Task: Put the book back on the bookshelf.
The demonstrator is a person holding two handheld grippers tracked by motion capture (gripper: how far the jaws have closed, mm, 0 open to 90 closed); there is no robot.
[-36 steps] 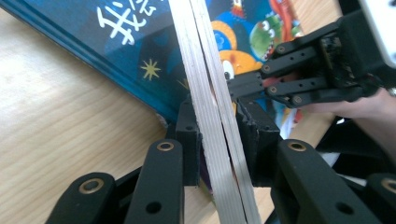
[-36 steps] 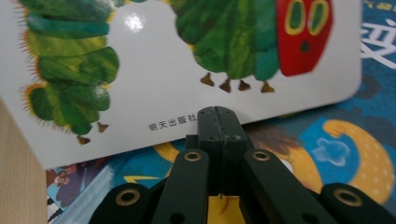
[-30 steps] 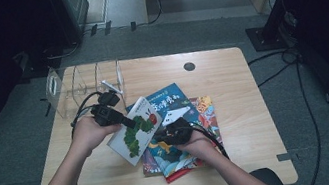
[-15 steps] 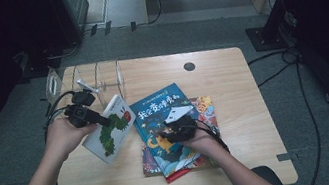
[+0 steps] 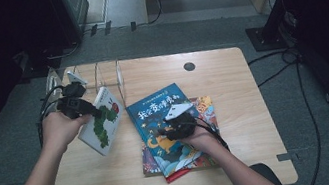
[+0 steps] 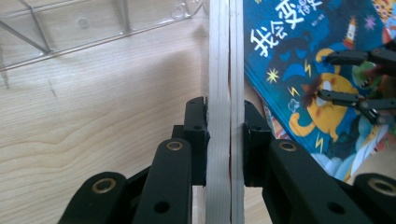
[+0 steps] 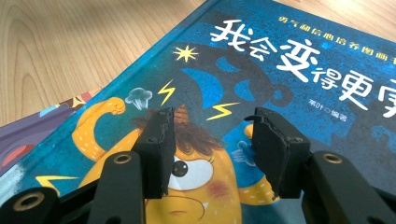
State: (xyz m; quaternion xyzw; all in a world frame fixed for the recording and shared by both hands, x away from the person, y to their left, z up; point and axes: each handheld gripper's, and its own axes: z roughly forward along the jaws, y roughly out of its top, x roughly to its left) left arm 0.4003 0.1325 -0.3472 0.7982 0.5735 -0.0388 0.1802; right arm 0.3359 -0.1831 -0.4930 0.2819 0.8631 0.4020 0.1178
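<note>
The left tool [image 5: 85,108] clamps a white book [image 5: 102,123] by its edge, lifted off the light wooden worktop [image 5: 231,81], beside a clear wire rack [image 5: 99,75]. The right tool [image 7: 210,140], whose jaws have just been opening, hovers parted and empty above a blue book [image 7: 289,70] topping a stack. Grey carpet and cables surround the worktop. One white book; at least three stacked.

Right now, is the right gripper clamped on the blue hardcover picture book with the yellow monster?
No, the right gripper has its jaws apart above the blue hardcover picture book, with the cover's yellow monster showing in the gap between them.
</note>
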